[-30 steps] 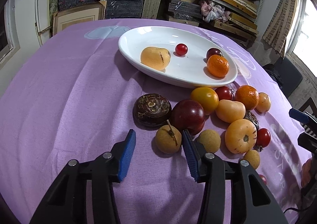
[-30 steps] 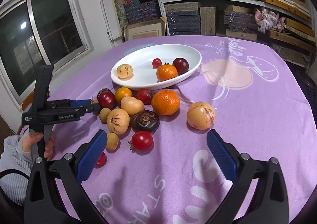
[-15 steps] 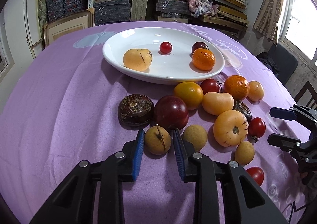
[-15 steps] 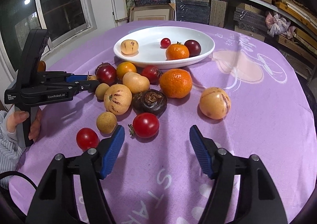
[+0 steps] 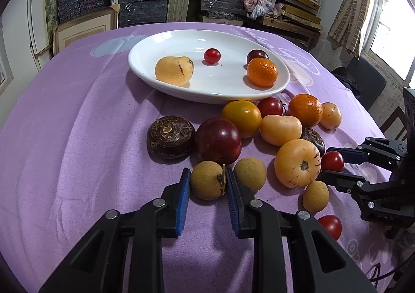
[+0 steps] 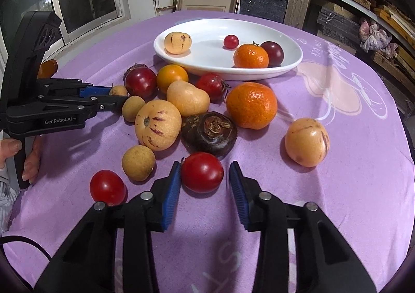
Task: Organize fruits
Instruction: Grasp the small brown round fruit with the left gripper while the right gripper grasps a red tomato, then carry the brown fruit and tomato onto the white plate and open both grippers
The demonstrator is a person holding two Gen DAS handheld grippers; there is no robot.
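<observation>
The round tabletop [image 5: 64, 137], under a purple cloth, has broad bare stretches: a wide clear band on the left of the left wrist view, and an open patch on the right of the right wrist view, where the cloth falls away at the rim. A white oval plate [image 5: 145, 59] sits toward the far side, well in from the edge, with free room in its middle; it holds a pale streaked melon-like fruit [image 5: 174, 71], a small red cherry tomato [image 5: 212, 55], a mandarin [image 5: 262, 71] and a dark plum [image 5: 256, 55] touching it.

The loose fruits crowd together just in front of the plate. The left tool [image 5: 206, 184] is narrowed onto a tan, rough-skinned longan [image 5: 207, 182] with a short stem, both blue pads pressed against its sides; a second longan [image 5: 250, 174] lies just beside it, and a dark red plum [image 5: 218, 140] sits right behind.

The right tool [image 6: 203, 181] has just been closing around a glossy red tomato [image 6: 202, 172]. Its left pad touches the skin, while a slim gap shows at the right pad. A brown water chestnut [image 6: 209, 132] sits close behind it, and another tomato [image 6: 107, 186] lies apart to the left.
</observation>
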